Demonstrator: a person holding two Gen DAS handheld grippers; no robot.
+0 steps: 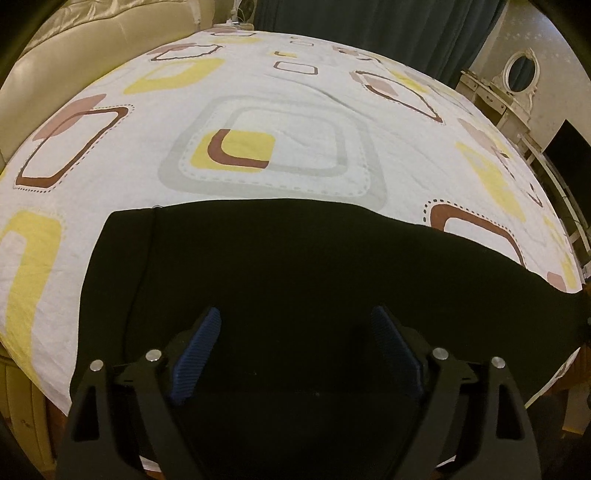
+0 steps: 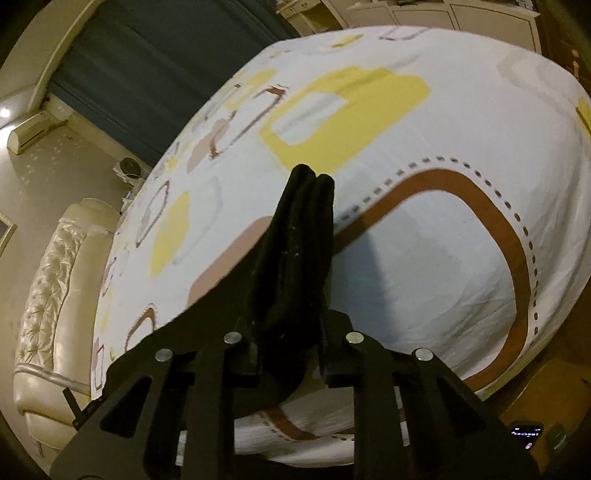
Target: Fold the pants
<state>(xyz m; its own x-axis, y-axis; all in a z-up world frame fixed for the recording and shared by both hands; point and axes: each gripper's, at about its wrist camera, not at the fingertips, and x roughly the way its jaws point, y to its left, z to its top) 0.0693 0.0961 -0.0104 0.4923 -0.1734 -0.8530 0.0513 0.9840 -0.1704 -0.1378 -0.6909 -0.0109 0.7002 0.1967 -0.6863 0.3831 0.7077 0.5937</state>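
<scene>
Black pants (image 1: 280, 266) lie spread flat across the near part of a bed covered by a white patterned sheet (image 1: 280, 96). My left gripper (image 1: 297, 325) hovers just above them near the bed's front edge, open, with blue pads (image 1: 201, 343) wide apart and nothing between them. In the right wrist view my right gripper (image 2: 301, 258) is shut on a bunched fold of the black pants (image 2: 299, 236), which sticks up between the fingers, lifted above the sheet (image 2: 443, 122).
A cream padded headboard (image 1: 74, 40) borders the bed on the left. Dark curtains (image 1: 369, 29) hang behind, with a white dressing table and oval mirror (image 1: 521, 70) at the right. In the right wrist view a wall air conditioner (image 2: 35, 129) and a lit phone (image 2: 526, 432) show.
</scene>
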